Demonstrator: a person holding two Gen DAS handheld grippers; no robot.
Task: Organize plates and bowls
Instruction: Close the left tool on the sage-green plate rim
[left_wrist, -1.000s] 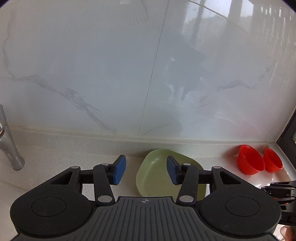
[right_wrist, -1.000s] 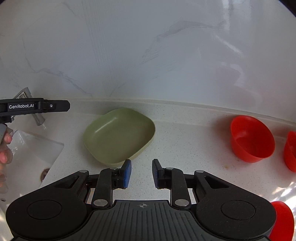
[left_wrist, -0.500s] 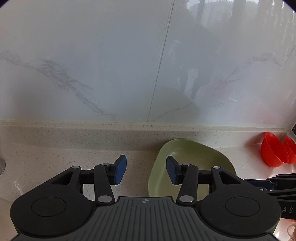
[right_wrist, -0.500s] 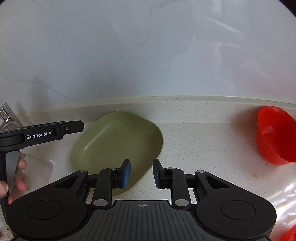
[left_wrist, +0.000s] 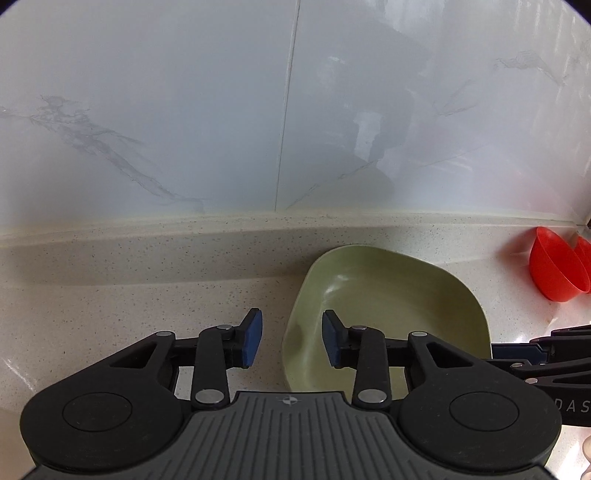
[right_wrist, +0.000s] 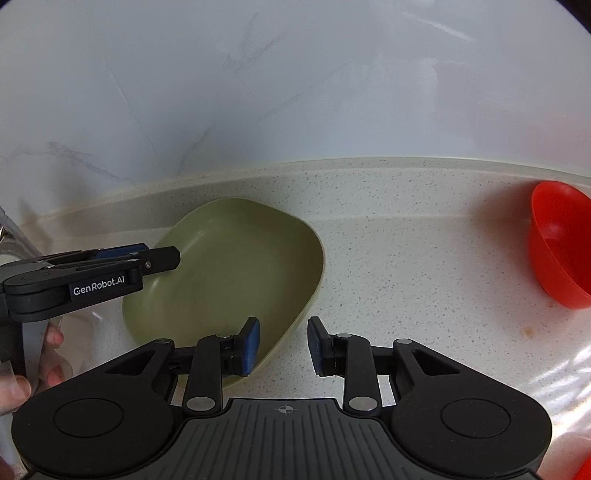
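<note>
We are straddling the green dish (left_wrist: 388, 306) rim with both grippers: left gripper (left_wrist: 291, 341) jaws closing, right gripper (right_wrist: 283, 345) jaws spread; it looks stiff, light, slippery.

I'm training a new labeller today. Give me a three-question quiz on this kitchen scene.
1. True or false: the green dish lies on the counter.
2. What colour are the bowls at the right?
3. Which tongs straddle the dish's rim? A) left tongs only B) right tongs only C) both

Key: 1 true; 2 red; 3 C
</note>
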